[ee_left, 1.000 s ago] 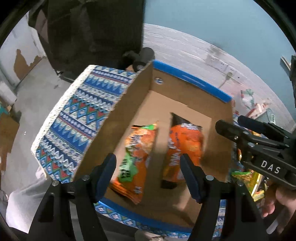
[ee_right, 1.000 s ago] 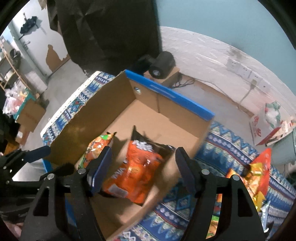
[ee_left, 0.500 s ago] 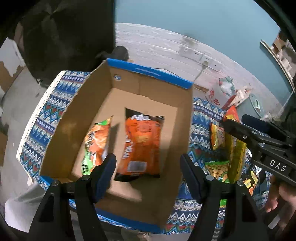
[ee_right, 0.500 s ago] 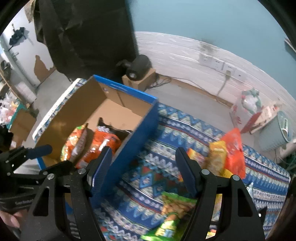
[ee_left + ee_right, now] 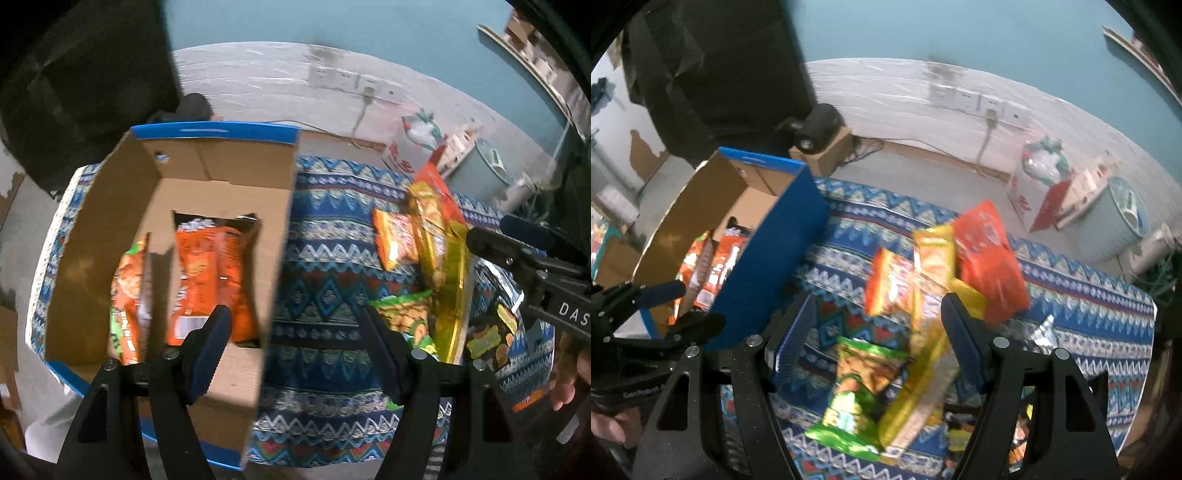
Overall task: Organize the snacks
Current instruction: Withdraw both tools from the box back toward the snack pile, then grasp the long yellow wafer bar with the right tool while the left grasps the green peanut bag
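Left wrist view has the left gripper [image 5: 295, 332] hanging over the right wall of the cardboard box [image 5: 92, 229], jaws spread apart with nothing between them, just the box edge and the patterned blue tablecloth [image 5: 325, 258] underneath. Inside the box there's an orange chip bag [image 5: 210, 277] lying flat, and right next to it on the left an orange-and-green snack bag [image 5: 127, 295] (kinda tilted up against the shadow, hard to say). Off to the right on the cloth sits the loose pile: a small orange packet [image 5: 395, 236], a long yellow packet [image 5: 447, 280] and a green snack bag [image 5: 406, 317], all touching or overlapping. The right gripper [image 5: 875, 332] is over that pile in its own camera, jaws also released and empty, with the green bag and yellow packet showing between the fingers but lying on the table below them. A red-orange bag [image 5: 990, 269] sits at the far side of the pile. Everything's a bit motion-blurred.
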Demonstrator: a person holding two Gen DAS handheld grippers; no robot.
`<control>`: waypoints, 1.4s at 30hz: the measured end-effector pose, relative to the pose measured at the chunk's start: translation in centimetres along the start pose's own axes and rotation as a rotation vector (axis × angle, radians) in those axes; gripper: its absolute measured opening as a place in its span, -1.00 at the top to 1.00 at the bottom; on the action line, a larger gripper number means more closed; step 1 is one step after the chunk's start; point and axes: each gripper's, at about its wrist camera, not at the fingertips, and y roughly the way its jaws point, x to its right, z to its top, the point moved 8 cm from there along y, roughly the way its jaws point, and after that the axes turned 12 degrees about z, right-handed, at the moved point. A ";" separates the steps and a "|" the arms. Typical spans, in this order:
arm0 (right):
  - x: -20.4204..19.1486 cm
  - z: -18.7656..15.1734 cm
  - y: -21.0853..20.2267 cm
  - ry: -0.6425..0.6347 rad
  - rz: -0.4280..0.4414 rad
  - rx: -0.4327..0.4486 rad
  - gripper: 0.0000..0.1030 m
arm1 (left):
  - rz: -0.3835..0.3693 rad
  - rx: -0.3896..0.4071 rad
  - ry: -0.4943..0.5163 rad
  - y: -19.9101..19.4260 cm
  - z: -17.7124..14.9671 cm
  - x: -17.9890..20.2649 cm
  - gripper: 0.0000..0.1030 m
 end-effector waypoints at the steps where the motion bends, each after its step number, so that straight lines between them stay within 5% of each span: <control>1: 0.4 -0.3 -0.2 0.007 -0.003 -0.001 -0.39 | -0.002 -0.002 0.017 0.0 -0.2 0.8 -0.41; 21: 6.9 -9.7 3.6 0.126 -0.039 -0.136 -0.38 | 0.012 -0.116 0.151 3.9 -3.3 7.2 -0.41; 28: 6.4 -11.0 6.0 0.100 -0.018 -0.176 0.17 | 0.016 -0.146 0.147 4.9 -3.5 8.0 -0.41; 34: 6.8 -10.8 5.4 0.100 -0.011 -0.165 0.45 | -0.018 -0.165 0.144 5.1 -3.3 9.6 -0.41; 42: 8.5 -10.8 4.0 0.110 -0.027 -0.148 0.47 | -0.072 -0.215 0.142 6.0 -3.7 12.7 -0.57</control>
